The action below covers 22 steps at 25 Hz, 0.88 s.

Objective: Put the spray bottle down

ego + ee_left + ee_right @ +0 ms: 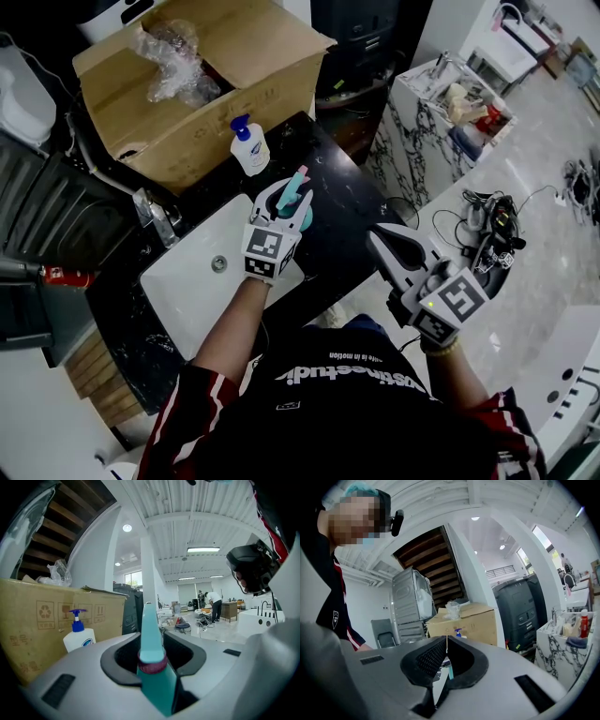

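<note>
A teal spray bottle [298,192] with a pink top stands upright between the jaws of my left gripper [286,202], over the black counter [347,220] at the sink's right edge. In the left gripper view the bottle [152,667] fills the middle, with a pink ring round its neck. A dark gap shows between it and the right jaw, so my left gripper [154,641] is open around it. My right gripper [382,236] hangs off the counter's front edge to the right. In its own view my right gripper [445,639] is shut, with nothing held.
A white pump bottle of soap [249,145] stands just behind the spray bottle, in front of an open cardboard box [187,84]. A white sink [202,281] with a faucet [155,216] lies to the left. A cluttered marble stand [450,103] is at the right.
</note>
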Motion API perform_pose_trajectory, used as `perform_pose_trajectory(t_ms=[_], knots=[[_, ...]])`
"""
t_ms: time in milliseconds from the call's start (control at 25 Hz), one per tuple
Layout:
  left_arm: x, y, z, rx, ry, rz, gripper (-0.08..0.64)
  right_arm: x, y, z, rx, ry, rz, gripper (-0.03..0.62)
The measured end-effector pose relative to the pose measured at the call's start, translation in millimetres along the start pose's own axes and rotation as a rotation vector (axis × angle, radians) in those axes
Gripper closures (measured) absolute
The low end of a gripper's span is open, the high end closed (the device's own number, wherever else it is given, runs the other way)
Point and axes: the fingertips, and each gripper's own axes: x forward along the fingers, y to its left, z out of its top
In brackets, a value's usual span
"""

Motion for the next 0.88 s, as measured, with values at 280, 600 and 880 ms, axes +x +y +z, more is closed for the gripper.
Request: perform_pose_trajectory(t_ms=[280, 600, 880], knots=[[0, -1, -1, 0.006, 0.011, 0.009, 0.356, 2, 3, -4, 0.017, 0.001, 0.005, 0.552], [-10, 5, 2, 0.009, 0.018, 0.040, 0.347, 2, 5, -7, 0.007, 0.016, 0.013, 0.552], [-31, 4, -1, -0.026, 0.006, 0.053, 0.347, 10, 13, -9, 0.005, 0.022, 0.041, 0.552]])
